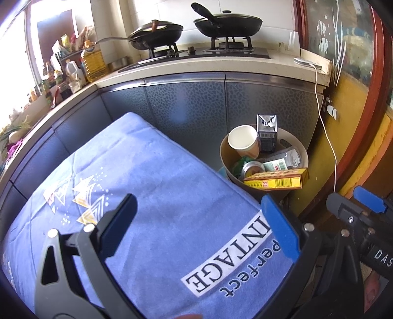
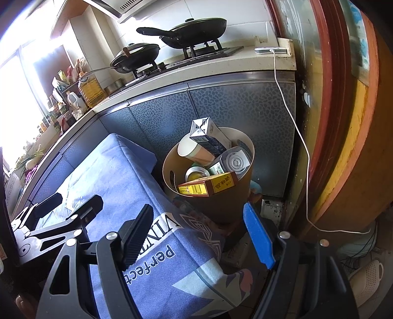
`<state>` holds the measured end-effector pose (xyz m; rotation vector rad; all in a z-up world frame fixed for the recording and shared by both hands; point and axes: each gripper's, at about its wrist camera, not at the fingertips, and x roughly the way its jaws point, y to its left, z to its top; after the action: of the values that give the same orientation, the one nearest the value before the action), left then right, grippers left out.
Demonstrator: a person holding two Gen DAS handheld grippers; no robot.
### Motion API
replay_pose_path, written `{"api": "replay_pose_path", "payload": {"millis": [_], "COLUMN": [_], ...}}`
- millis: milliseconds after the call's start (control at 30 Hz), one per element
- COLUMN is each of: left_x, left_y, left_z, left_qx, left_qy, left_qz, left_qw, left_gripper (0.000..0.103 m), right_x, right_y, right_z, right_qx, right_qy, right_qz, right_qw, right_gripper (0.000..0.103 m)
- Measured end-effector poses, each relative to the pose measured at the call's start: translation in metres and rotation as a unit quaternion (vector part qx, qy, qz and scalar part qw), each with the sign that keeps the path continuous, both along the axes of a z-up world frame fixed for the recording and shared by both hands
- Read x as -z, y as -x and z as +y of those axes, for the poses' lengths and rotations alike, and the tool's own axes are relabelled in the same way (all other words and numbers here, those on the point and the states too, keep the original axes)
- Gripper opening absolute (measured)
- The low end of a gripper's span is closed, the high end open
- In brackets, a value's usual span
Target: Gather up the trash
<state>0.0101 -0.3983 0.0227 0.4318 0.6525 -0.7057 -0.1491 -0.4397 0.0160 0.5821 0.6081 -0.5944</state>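
Observation:
A round tan trash bin (image 1: pixel 304 157) (image 2: pixel 169 164) stands on the floor beside the table, against the cabinet. In it lie a yellow box (image 1: pixel 277 181) (image 2: pixel 208 185), a paper cup (image 1: pixel 243 139) (image 2: pixel 196 151), a grey carton (image 1: pixel 266 131) (image 2: pixel 208 133), cans (image 2: pixel 235 160) and a green wrapper (image 1: pixel 239 164). My left gripper (image 1: pixel 199 233) is open and empty above the blue cloth (image 1: pixel 152 186). My right gripper (image 2: pixel 199 235) is open and empty, just short of the bin, over the cloth's edge (image 2: pixel 157 245). The left gripper also shows in the right wrist view (image 2: pixel 76 201).
Grey cabinet fronts (image 1: pixel 186 105) run behind the table. A stove with two black pans (image 1: pixel 228 23) (image 2: pixel 196 29) sits on the counter. Oil bottles (image 1: pixel 93 59) stand at left. A white cable (image 2: pixel 294 122) hangs beside the red door frame (image 2: pixel 326 98). A white basket (image 2: pixel 368 277) lies on the floor.

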Motion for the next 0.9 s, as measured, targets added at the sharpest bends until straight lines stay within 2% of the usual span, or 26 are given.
{"api": "replay_pose_path", "payload": {"millis": [900], "left_x": [0.0040], "left_y": [0.0039], "left_z": [-0.0015], "left_qx": [0.008], "left_qy": [-0.008], "left_qz": [0.004], "left_qw": [0.9999], "left_gripper": [0.097], "right_x": [0.0029], "right_y": [0.0012], "right_z": [-0.0005], "right_qx": [0.000], "right_qy": [-0.004], "right_qz": [0.001], "right_qw": [1.000], "right_gripper": [0.075]}}
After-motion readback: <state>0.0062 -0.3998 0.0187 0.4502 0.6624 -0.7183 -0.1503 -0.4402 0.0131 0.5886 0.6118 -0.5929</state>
